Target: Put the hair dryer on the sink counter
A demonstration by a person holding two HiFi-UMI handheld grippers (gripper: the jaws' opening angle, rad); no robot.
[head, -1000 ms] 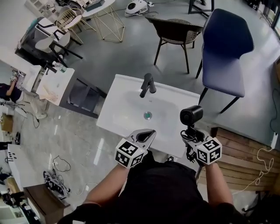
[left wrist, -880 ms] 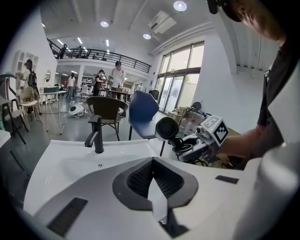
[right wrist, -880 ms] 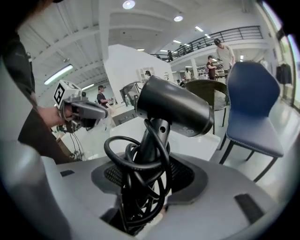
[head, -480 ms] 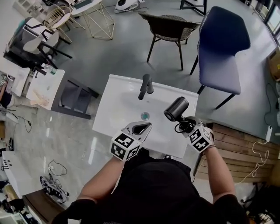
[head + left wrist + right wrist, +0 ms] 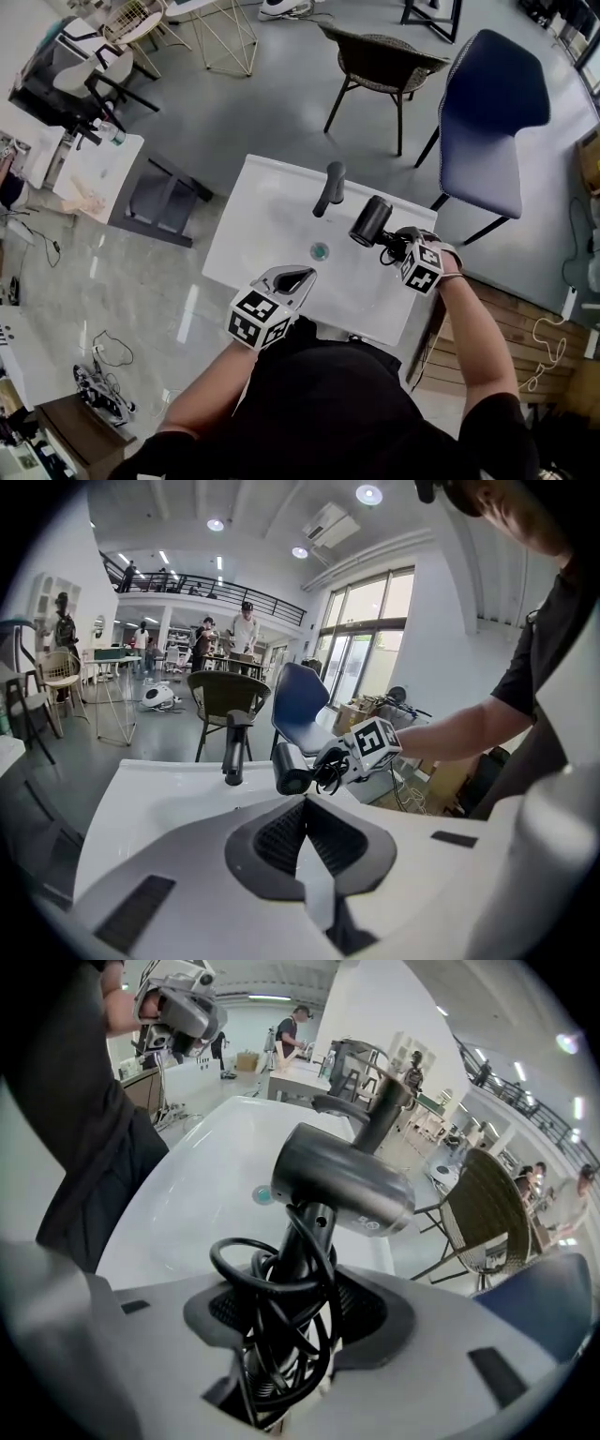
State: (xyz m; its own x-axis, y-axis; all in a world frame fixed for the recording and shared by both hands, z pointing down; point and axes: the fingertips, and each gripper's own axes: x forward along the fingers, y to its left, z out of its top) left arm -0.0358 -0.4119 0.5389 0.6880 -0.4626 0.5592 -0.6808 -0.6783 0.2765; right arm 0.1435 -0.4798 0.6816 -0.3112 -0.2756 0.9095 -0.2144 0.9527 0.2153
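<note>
A dark grey hair dryer (image 5: 369, 221) hangs over the back right of the white sink counter (image 5: 246, 246), just right of the black faucet (image 5: 328, 187). Its barrel points left toward the faucet. My right gripper (image 5: 394, 246) is shut on the dryer's handle, with the coiled black cord (image 5: 272, 1288) bunched between the jaws below the barrel (image 5: 342, 1180). In the left gripper view the dryer (image 5: 289, 769) floats a little above the counter's far side. My left gripper (image 5: 292, 278) stays at the counter's front edge, jaws together and holding nothing.
The round drain (image 5: 321, 250) lies in the basin between the two grippers. Behind the sink stand a blue chair (image 5: 492, 112) and a wicker chair (image 5: 384, 61). A small white table (image 5: 98, 173) is at the left, wooden boards (image 5: 553, 328) at the right.
My right gripper has carried the hair dryer from the counter's front right corner toward the back beside the faucet, and the barrel has tipped from upright to pointing left. The left gripper has barely moved.
</note>
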